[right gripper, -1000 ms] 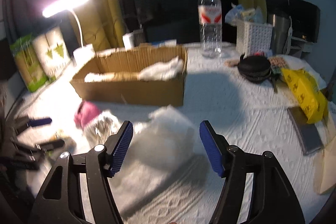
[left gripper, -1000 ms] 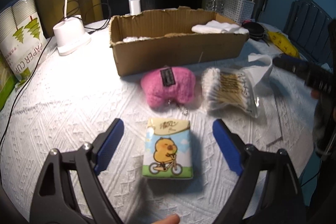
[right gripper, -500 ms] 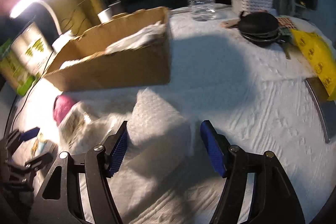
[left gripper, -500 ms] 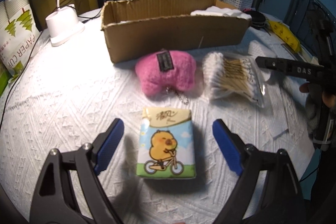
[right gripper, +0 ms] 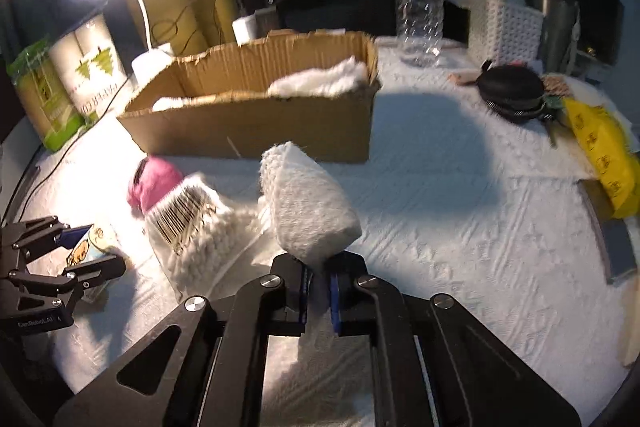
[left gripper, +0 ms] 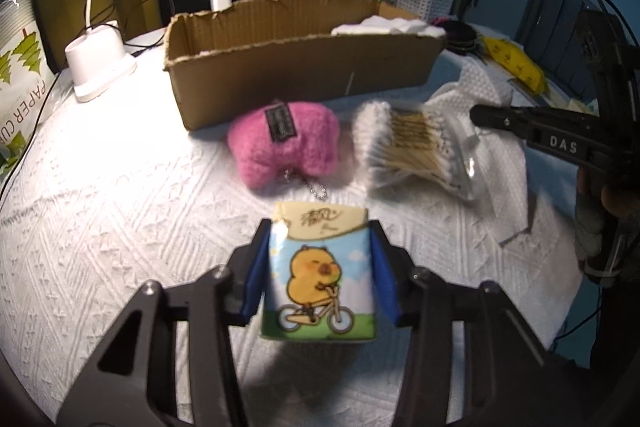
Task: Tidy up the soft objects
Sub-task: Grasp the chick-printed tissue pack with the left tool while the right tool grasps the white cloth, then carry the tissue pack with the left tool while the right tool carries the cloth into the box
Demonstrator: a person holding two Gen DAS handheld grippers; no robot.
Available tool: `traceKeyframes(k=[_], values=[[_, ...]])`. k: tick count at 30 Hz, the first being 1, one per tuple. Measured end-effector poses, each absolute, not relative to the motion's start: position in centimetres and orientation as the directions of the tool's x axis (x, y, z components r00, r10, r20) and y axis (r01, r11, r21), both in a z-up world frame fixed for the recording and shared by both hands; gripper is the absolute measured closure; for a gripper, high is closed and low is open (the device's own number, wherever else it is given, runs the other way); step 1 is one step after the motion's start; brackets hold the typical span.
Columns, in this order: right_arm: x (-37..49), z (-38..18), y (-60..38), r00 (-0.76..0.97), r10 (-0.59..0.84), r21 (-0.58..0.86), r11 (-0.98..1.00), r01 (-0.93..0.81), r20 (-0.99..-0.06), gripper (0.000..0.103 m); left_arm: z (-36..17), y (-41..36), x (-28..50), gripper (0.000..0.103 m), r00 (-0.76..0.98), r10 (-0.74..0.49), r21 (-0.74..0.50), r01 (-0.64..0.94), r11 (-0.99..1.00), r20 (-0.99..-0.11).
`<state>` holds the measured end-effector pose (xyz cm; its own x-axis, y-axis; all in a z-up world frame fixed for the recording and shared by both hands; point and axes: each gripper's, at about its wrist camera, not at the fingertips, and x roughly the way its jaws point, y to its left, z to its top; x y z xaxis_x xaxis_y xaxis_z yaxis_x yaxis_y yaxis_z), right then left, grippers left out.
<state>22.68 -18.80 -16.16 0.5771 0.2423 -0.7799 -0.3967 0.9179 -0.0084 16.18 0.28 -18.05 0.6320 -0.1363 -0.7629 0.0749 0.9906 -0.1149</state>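
— Both busy?
— Yes. Left hand-held gripper (left gripper: 320, 275) is clamped on the tissue pack (left gripper: 320, 273), near the tabletop (left gripper: 100, 211). Right hand-held gripper (right gripper: 319, 285) pinches the white cloth (right gripper: 308, 207), before the cardboard box (right gripper: 256, 125).

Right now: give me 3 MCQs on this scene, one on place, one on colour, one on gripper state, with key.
1. Where does the cotton swab bag lie?
A. inside the box
B. on the cloth, right of the plush
C. under the lamp

2. What colour is the plush?
A. pink
B. green
C. black

3. What is the left gripper doing?
A. open above the box
B. shut on the tissue pack
C. shut on the bottle

Key: 1 B, the bag sits on the tablecloth in front of the box, beside the plush. 2 A, its fuzzy body is pink. 3 B, both blue pads press the sides of the tissue pack.
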Motion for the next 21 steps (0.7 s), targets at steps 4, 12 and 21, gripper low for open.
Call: traceKeyframes(k=[4, 12, 21], values=[[22.1, -14.2, -18.9, 0.617, 0.249, -0.021, 0.918, -0.397, -0.746, 0.094, -17.0, 0.6, 16.1, 0.056, 0.655, -0.156, -0.137, 0.081, 0.987, -0.74], [21.4, -10.2, -18.8, 0.681, 0.28, -0.038, 0.911, -0.411, -0.677, 0.094, -13.5, 0.5, 16.5, 0.056, 0.716, -0.181, -0.147, 0.111, 0.983, -0.674], [21.9, -7.3, -18.4, 0.722, 0.304, -0.049, 0.905, -0.423, -0.622, 0.094, -10.1, 0.9, 18.1, 0.056, 0.772, -0.184, -0.14, 0.123, 0.982, -0.609]])
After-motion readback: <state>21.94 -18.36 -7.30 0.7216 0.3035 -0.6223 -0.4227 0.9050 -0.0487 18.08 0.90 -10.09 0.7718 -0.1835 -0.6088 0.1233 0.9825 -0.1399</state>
